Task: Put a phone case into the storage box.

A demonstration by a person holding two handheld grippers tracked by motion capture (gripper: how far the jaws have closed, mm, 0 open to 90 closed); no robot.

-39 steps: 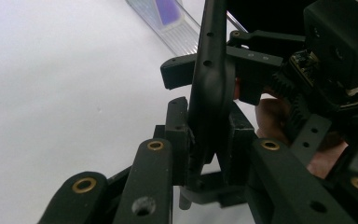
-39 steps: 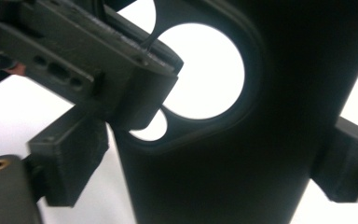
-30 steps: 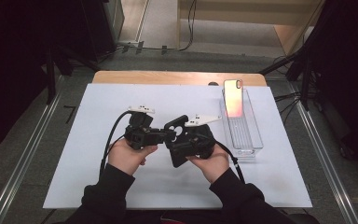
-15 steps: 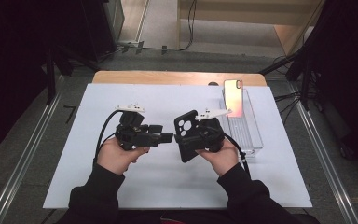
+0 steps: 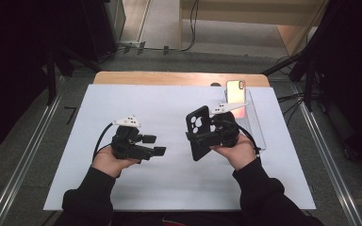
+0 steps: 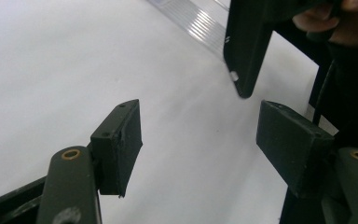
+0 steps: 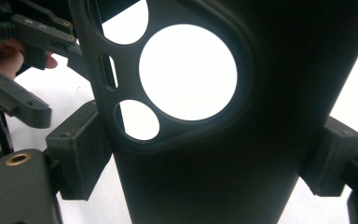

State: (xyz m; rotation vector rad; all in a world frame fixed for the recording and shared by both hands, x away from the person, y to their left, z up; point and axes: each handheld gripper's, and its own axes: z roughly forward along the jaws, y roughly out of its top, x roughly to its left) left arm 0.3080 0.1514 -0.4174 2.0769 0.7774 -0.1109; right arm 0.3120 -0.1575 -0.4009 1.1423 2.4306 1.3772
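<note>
A black phone case (image 5: 199, 133) with round camera holes stands upright above the white mat, and my right gripper (image 5: 206, 136) is shut on it. In the right gripper view both pads (image 7: 81, 158) press the sides of the phone case (image 7: 242, 154). My left gripper (image 5: 154, 145) hovers to its left, apart from it and open. Its jaws have just been opening, with nothing between them. In the left gripper view the left gripper (image 6: 205, 140) frames bare mat, and the phone case (image 6: 244, 46) hangs beyond it. A phone (image 5: 235, 91) lies in the clear tray (image 5: 257, 127).
The white mat (image 5: 169, 179) covers a wooden table whose far edge (image 5: 169, 77) shows. The clear tray lies along the mat's right side, close behind my right hand (image 5: 238, 150). Metal rails (image 5: 23, 160) run along both sides of the table.
The two grippers were together at the case in the middle. The left one has opened, let go and drawn off to the left. The right one has carried the case rightward.
</note>
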